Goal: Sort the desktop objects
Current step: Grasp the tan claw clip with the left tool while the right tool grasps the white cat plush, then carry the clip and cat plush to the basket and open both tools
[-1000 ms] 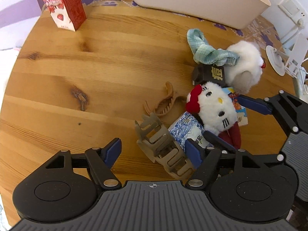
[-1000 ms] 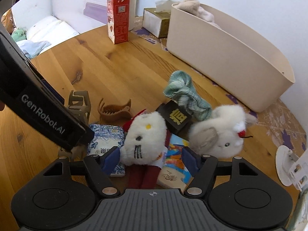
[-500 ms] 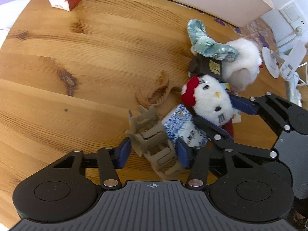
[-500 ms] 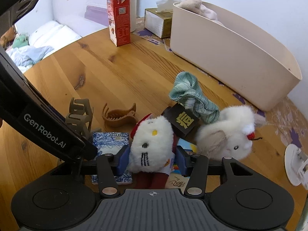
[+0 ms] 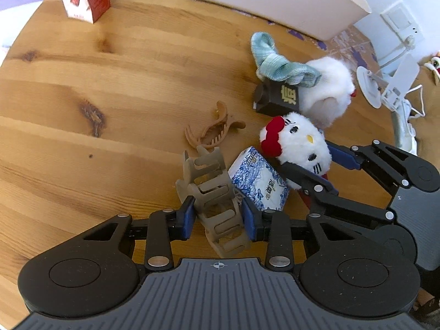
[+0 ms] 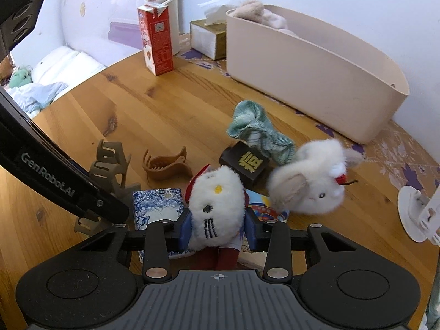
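Both grippers have just been closing. The right gripper (image 6: 217,227) now squeezes the white cat plush (image 6: 216,206), near the middle of the wooden table (image 5: 82,126). The left gripper (image 5: 218,217) clamps the grey hair claw (image 5: 211,192), left of it. Judging so, both are ready to lift toward the beige bin (image 6: 316,66) far behind.

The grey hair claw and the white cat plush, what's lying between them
A blue-and-white patterned packet lies between the grey hair claw and the white cat plush, clearest in the left wrist view.
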Available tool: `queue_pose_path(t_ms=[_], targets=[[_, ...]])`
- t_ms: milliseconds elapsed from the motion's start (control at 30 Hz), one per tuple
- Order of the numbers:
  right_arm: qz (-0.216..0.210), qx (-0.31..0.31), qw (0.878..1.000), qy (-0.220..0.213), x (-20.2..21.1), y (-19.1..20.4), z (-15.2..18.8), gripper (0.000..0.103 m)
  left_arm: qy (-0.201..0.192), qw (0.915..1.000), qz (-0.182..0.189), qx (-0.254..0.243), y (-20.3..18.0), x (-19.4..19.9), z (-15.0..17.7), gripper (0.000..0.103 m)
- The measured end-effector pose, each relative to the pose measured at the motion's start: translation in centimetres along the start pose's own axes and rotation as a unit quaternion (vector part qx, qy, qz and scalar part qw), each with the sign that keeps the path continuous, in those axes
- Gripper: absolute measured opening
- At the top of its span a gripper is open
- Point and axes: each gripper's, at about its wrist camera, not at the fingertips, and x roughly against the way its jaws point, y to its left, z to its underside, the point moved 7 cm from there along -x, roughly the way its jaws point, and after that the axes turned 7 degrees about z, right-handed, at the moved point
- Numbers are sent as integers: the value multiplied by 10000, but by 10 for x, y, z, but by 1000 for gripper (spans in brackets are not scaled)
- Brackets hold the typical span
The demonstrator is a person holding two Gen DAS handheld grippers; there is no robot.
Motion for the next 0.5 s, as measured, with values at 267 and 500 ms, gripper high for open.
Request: queue_pose_path(t_ms=[267, 500], targets=[[60, -201, 9995, -219, 20, -7, -6, 37, -307, 9986, -100, -427, -7, 19, -5, 37], [121, -315, 9983, -482, 41, -14, -15, 37, -526, 9958, -114, -739, -10, 37, -11, 37]])
